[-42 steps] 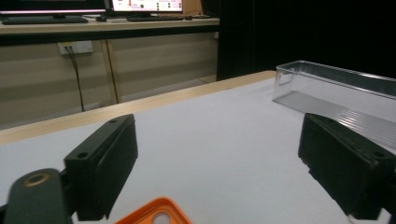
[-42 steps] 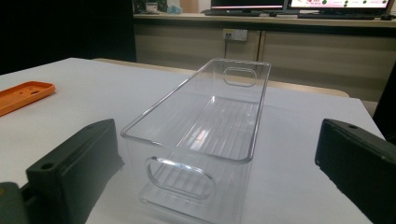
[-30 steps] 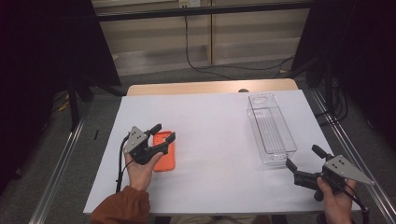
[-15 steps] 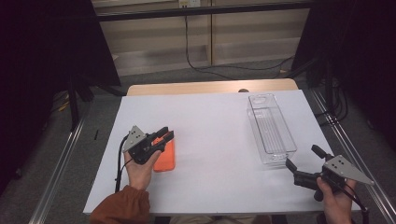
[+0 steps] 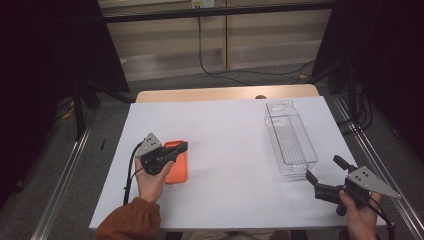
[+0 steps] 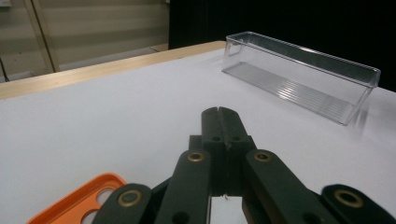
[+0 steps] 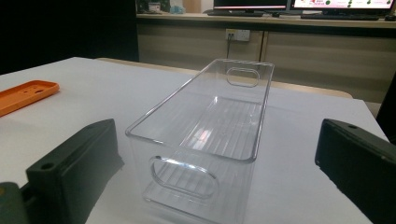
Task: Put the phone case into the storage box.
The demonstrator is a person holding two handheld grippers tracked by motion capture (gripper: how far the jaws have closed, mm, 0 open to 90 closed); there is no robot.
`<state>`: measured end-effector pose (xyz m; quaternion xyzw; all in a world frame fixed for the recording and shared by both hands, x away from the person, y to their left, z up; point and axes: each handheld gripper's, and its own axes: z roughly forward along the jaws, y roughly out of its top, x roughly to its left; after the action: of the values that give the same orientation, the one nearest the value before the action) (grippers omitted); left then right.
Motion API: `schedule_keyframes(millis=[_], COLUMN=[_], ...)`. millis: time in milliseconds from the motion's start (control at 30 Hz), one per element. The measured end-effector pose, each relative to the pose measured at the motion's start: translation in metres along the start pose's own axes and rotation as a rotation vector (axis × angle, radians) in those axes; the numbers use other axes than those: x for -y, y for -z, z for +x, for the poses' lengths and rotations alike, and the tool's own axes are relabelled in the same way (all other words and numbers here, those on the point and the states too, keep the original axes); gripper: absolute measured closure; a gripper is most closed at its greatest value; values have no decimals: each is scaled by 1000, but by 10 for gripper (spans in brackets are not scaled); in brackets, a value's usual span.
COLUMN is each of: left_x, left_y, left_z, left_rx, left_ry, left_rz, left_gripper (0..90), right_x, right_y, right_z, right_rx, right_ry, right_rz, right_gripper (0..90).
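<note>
Left gripper (image 5: 181, 147) hangs over the orange phone case (image 5: 177, 170), and its jaws have just been closing: in the left gripper view the left gripper (image 6: 218, 112) has its two black jaws pressed flat together, nothing between them. The phone case (image 6: 79, 203) lies below and to the left of those jaws, flat on the white table (image 6: 116, 116), not gripped. From above, the case sits directly under the gripper's body, with the person's left hand (image 5: 150, 180) just behind it.

Over on the other side, the right gripper (image 5: 325, 170) is held low near the table's front corner, jaws spread wide and holding nothing. Just ahead of it stands the clear plastic bin (image 5: 290, 137), upright, its near end close to the jaw tips but apart from them. In the right gripper view the bin (image 7: 205, 130) sits squarely between the two open jaws' lines, and the phone case (image 7: 23, 95) lies far off to the left.
</note>
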<state>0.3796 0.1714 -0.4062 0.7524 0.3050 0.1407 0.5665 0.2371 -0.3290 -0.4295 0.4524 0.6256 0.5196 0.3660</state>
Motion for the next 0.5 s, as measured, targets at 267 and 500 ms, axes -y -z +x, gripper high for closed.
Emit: schedule_keyframes(millis=[267,500], left_x=[-3,-3], left_y=[-15,-14], left_z=[8,15], left_rx=[22,24], left_ry=[18,60], left_rz=[120,176], left_gripper=[900,900], right_x=[0,0], right_y=[-1,-1], right_z=[0,0], right_rx=[1,5], right_ry=[-3,-3], right_rz=[2,6], right_gripper=[0,0])
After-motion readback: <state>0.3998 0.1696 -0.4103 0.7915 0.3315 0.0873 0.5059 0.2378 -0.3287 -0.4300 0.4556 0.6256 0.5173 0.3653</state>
